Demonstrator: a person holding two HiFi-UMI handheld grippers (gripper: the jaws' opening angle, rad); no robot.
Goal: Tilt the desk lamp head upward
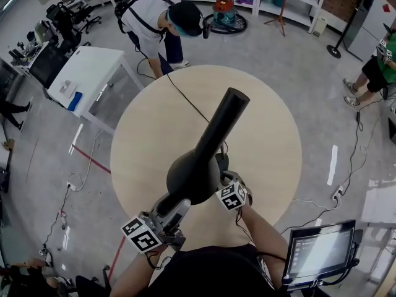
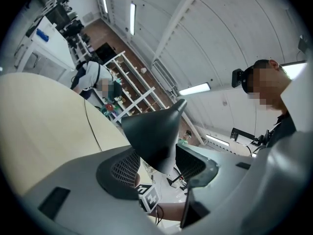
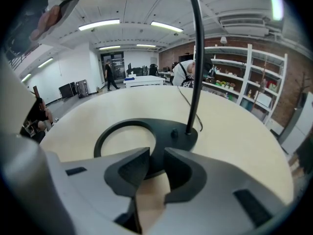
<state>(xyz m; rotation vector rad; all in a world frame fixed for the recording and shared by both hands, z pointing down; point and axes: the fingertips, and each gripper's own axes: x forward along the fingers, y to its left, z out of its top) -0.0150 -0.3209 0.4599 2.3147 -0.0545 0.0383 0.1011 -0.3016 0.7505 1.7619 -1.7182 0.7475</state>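
Two jaws of the left gripper (image 2: 157,163) clamp the black lamp head (image 2: 152,129), whose cone juts out above them. Below, the right gripper (image 3: 155,164) stands nearly closed on nothing, tips at the near edge of the lamp base (image 3: 171,133) on the round table (image 3: 239,131); beyond rises the stem (image 3: 197,58).

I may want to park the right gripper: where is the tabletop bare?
The table is bare left and right of the lamp head, and across its far half, save the cable running to the far edge. Crowded: the near edge, with the lamp base, right gripper and left gripper.
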